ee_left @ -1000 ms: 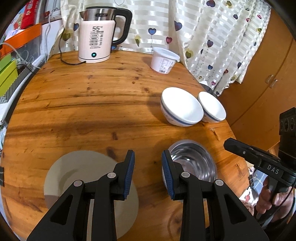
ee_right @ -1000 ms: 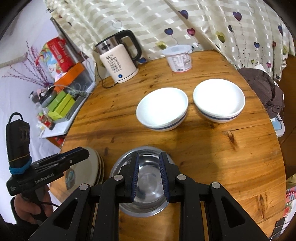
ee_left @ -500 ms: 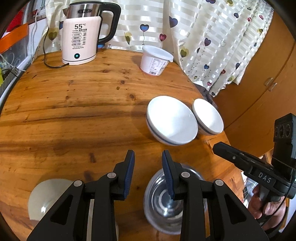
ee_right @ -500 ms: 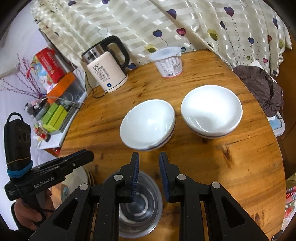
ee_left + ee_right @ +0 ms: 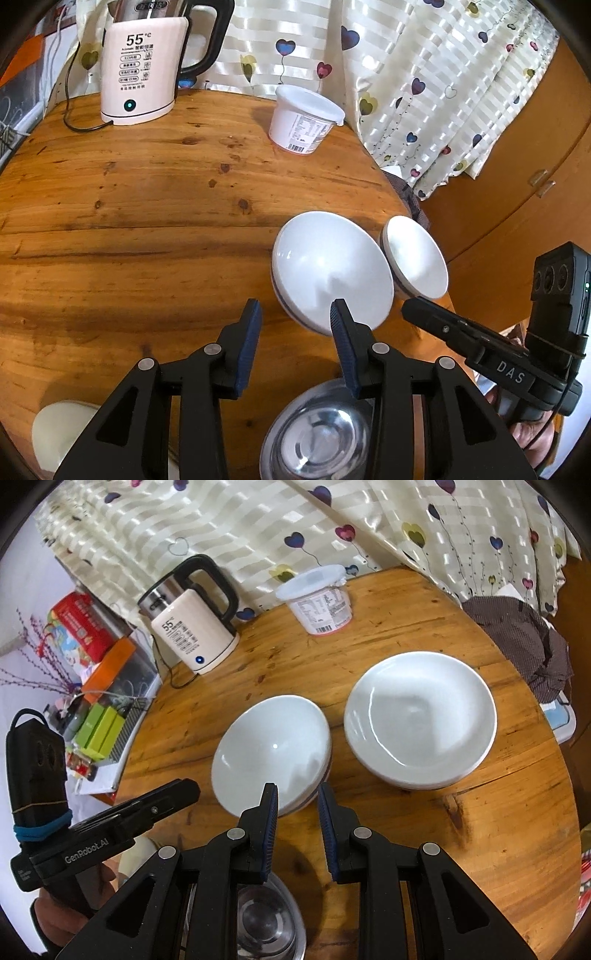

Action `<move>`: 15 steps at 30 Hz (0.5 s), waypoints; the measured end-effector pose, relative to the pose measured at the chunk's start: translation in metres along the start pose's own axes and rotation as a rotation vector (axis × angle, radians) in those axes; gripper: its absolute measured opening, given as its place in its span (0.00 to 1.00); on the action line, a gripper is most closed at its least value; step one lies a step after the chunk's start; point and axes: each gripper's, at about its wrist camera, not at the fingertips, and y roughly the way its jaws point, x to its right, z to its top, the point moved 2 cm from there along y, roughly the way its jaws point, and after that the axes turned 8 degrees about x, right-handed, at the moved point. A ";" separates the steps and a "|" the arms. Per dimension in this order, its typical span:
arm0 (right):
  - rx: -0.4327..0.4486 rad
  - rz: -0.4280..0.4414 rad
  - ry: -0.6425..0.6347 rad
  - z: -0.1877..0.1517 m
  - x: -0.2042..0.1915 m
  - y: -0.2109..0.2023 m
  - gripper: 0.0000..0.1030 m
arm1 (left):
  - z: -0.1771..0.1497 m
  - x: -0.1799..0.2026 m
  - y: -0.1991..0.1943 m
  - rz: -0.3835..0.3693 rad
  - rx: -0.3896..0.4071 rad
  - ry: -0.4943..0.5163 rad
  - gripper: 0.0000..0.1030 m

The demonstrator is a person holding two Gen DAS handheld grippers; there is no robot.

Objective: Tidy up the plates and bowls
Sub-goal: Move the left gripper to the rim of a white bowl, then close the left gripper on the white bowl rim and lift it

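Two white bowls with a blue stripe stand side by side on the round wooden table [image 5: 129, 221]: the nearer-left bowl [image 5: 332, 269] [image 5: 269, 746] and the right bowl [image 5: 415, 266] [image 5: 421, 716]. A steel bowl [image 5: 317, 439] [image 5: 266, 923] sits under both grippers at the near edge. Cream plates [image 5: 59, 432] are stacked at the near left. My left gripper [image 5: 294, 310] [image 5: 188, 788] is at the left bowl's near rim, jaws opening, pads touching nothing. My right gripper [image 5: 296, 790] [image 5: 410, 312] hovers narrowly open at the same bowl's near rim, holding nothing.
A white electric kettle [image 5: 140, 70] [image 5: 192, 631] with its cord and a lidded white tub [image 5: 303, 122] [image 5: 319, 602] stand at the table's far side before a heart-print curtain. A brown cloth [image 5: 524, 638] lies off the right edge. Boxes [image 5: 99, 672] crowd a shelf at left.
Both grippers have moved forward across the table, from over the steel bowl to the near rim of the left white bowl. The left jaws have widened; the right jaws keep their narrow gap.
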 end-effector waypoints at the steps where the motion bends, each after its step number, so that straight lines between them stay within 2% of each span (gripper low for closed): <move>1: -0.002 0.000 0.003 0.001 0.001 0.002 0.22 | 0.001 0.000 0.002 0.001 -0.002 -0.001 0.39; 15: -0.025 -0.008 0.027 0.004 0.009 0.023 0.21 | 0.005 0.002 0.024 -0.008 -0.021 0.017 0.37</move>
